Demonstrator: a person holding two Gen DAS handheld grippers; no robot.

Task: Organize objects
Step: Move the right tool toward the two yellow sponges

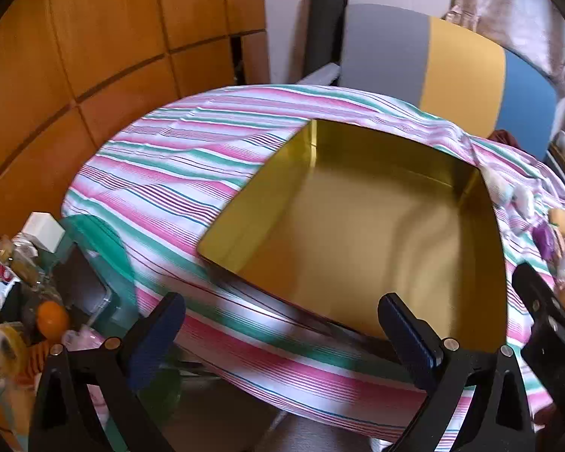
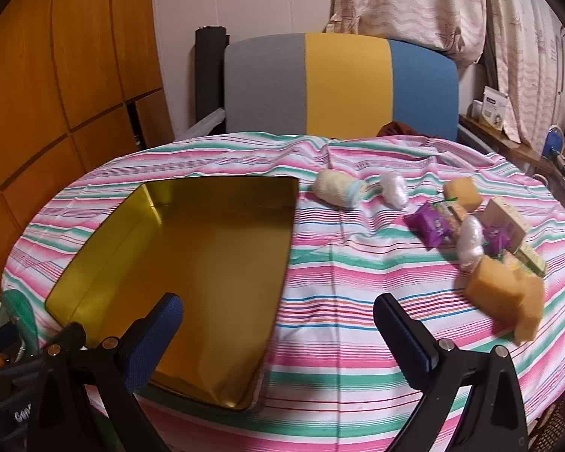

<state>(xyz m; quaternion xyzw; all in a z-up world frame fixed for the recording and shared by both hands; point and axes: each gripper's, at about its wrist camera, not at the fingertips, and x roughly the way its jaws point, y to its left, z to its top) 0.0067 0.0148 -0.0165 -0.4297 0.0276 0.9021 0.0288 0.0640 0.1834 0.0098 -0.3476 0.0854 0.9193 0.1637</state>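
Striped cloth [image 2: 358, 301] in pink, green and white covers the round worktop, and on it sits the open gold tin [image 2: 192, 263], shallow, rectangular and empty, toward the left side of the worktop as the right-hand camera sees it. To its right, well apart from it, lies a loose scatter of small things: a rolled pale towel [image 2: 339, 189], a white wrapped bundle [image 2: 394, 189], a purple packet [image 2: 428, 226], a second white bundle [image 2: 470, 241], a small orange sponge [image 2: 462, 193], a cream box [image 2: 506, 222] and a larger orange sponge [image 2: 506, 297] nearest the edge. The left tongs [image 1: 282, 333] hang over the near edge of the tin, jaws wide apart with nothing between them. The right tongs [image 2: 278, 333] hover over the cloth just beside the tin's near right corner, also spread wide and empty. Behind the worktop stands a chair [image 2: 342, 86] with a grey, yellow and blue back. Wooden panelling [image 2: 56, 75] fills the left wall, and pale patterned curtains [image 2: 433, 3] hang at the right.
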